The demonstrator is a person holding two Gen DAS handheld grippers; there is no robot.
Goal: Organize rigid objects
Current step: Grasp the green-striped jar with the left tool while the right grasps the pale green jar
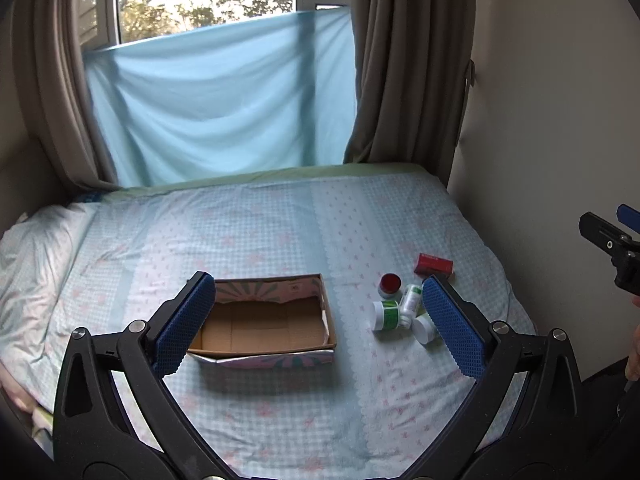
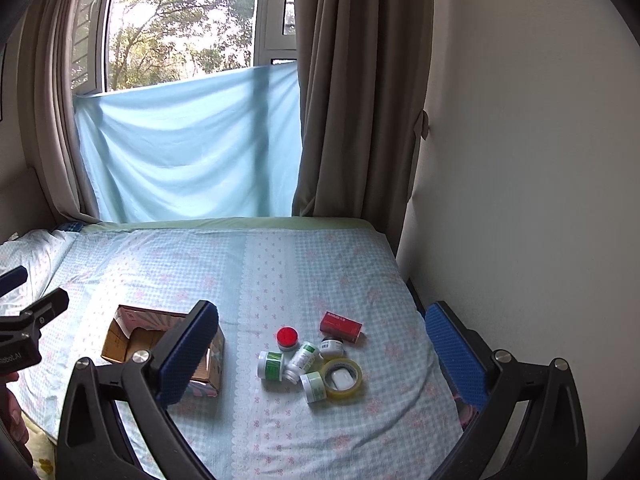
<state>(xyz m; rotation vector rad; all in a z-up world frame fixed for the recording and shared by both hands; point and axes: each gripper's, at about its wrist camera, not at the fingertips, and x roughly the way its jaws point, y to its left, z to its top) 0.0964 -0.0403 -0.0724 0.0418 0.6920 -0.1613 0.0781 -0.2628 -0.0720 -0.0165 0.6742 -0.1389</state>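
Observation:
An open cardboard box (image 1: 264, 320) with a patterned outside sits empty on the bed; it also shows in the right wrist view (image 2: 132, 340). To its right lies a cluster: a red carton (image 2: 341, 326), a red-lidded jar (image 2: 287, 337), white bottles with green labels (image 2: 271, 365), a small dark-lidded jar (image 2: 332, 346) and a roll of clear tape (image 2: 342, 376). My left gripper (image 1: 316, 324) is open and empty above the bed, in front of the box. My right gripper (image 2: 320, 354) is open and empty, hovering before the cluster.
The bed (image 1: 280, 224) has a light blue checked sheet. A pillow (image 1: 36, 248) lies at the left. A wall (image 2: 520, 160) runs along the bed's right side. Curtains and a blue cloth (image 1: 220, 104) hang at the window behind.

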